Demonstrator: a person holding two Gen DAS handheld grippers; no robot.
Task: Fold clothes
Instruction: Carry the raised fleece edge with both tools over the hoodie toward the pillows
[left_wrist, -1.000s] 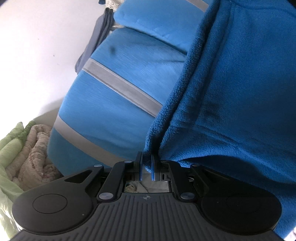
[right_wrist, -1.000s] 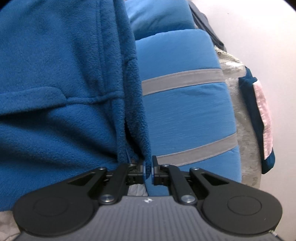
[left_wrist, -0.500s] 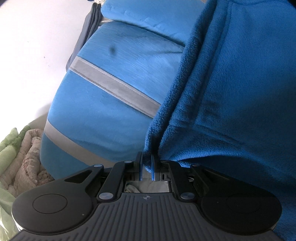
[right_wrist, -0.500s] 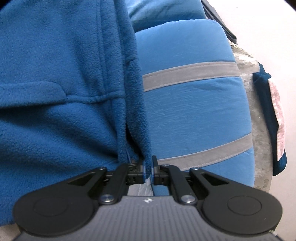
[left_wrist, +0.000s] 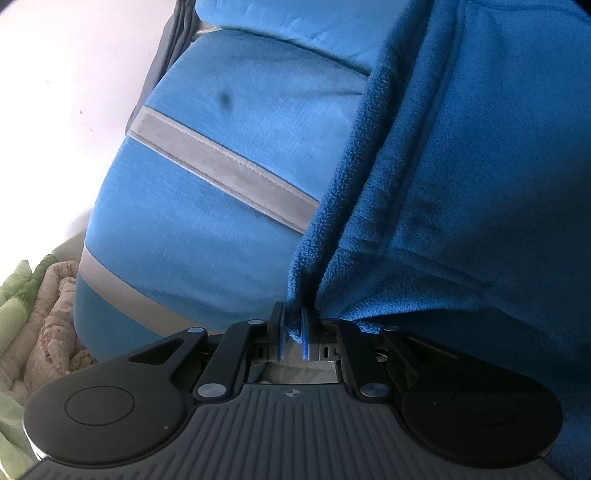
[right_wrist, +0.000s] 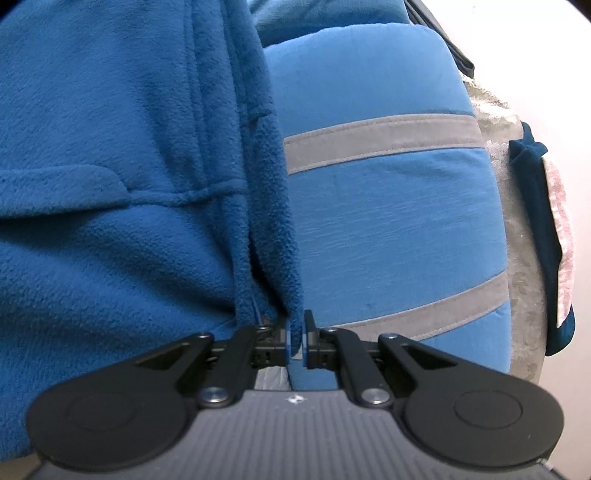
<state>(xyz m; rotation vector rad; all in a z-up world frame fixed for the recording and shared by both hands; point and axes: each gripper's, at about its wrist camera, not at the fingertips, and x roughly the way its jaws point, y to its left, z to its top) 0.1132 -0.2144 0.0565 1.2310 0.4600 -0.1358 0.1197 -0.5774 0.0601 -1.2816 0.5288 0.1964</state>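
Note:
A blue fleece garment (left_wrist: 461, 177) fills the right side of the left wrist view and hangs from my left gripper (left_wrist: 291, 325), which is shut on its left edge. In the right wrist view the same fleece garment (right_wrist: 110, 166) covers the left half, showing a pocket flap and a seam. My right gripper (right_wrist: 295, 328) is shut on its right edge, a fold of fleece pinched between the blue pads. Behind the garment in both views lies a light blue cushion with grey stripes (left_wrist: 221, 177) (right_wrist: 388, 206).
A crumpled pink and green quilt (left_wrist: 33, 306) lies at the lower left of the left wrist view. A dark blue and pink cloth (right_wrist: 550, 236) hangs at the cushion's right end, over a silvery cover (right_wrist: 517, 258). White wall stands behind.
Both grippers have kept their hold on the fleece. The cushion has slid in each view, rightward in the left wrist view and lower in the right, so the garment is being carried along.

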